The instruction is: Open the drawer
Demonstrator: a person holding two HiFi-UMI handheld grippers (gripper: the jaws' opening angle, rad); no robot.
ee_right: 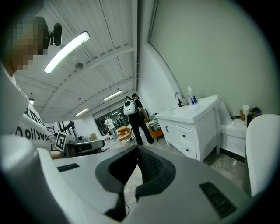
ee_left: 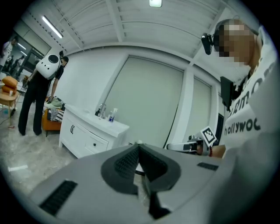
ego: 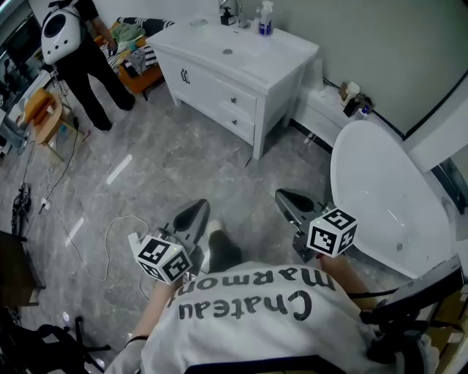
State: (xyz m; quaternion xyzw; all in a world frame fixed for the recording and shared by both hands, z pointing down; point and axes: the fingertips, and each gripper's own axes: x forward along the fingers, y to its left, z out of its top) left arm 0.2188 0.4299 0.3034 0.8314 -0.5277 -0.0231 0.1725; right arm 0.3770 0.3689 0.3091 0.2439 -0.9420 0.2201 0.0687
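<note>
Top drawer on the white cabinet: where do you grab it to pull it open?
Pinch the small dark knob in the middle of the top drawer front, coming straight at the front of the white cabinet. The front looks flat, and the knob is the only part sticking out to hold.

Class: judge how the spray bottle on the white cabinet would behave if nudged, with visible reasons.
The spray bottle looks tall and narrow, so it would probably tip easily. The cabinet top looks smooth, so it might also slide.
</note>
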